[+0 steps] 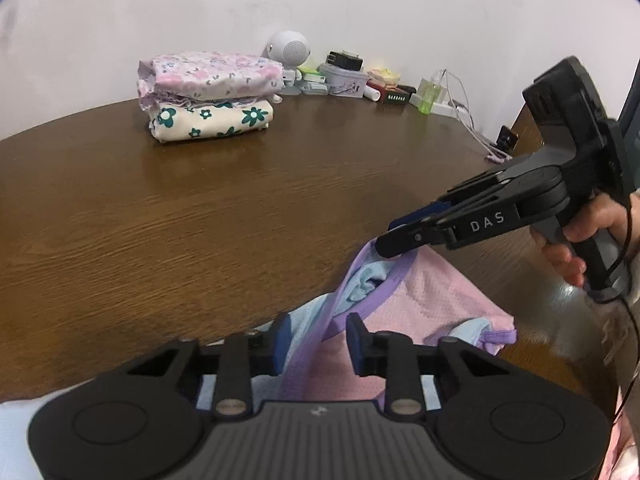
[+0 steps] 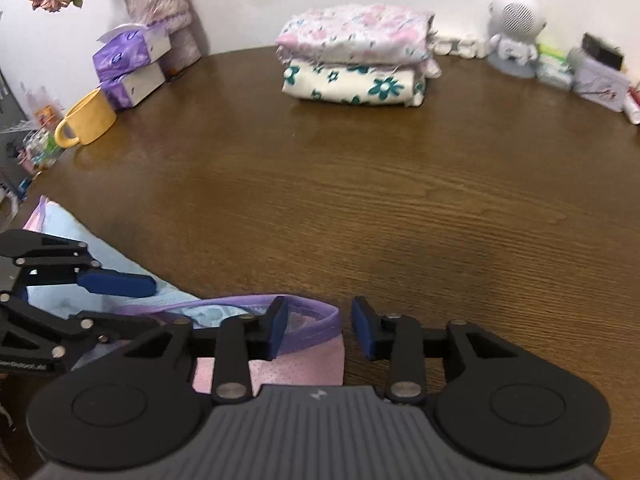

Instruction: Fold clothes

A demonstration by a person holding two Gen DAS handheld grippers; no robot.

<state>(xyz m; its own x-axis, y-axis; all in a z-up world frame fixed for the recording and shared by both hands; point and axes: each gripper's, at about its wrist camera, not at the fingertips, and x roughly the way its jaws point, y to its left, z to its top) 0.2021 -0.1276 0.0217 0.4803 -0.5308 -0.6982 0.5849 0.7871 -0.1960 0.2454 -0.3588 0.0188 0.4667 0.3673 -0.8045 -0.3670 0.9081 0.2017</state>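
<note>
While both tongs gape, left [image 1: 316,344], right [image 2: 320,328], the garment [image 1: 420,300] lies half-hidden.

Table [image 2: 360,200]: two folded garments [image 2: 356,56] stacked at 12 o'clock near the wall, speaker figure [image 2: 516,32] to their right. Mug [image 2: 86,120] at 10 o'clock, tissue boxes [image 2: 128,68] behind it. Unfolded garment [image 2: 280,356] at 6 o'clock on the near edge.
</note>
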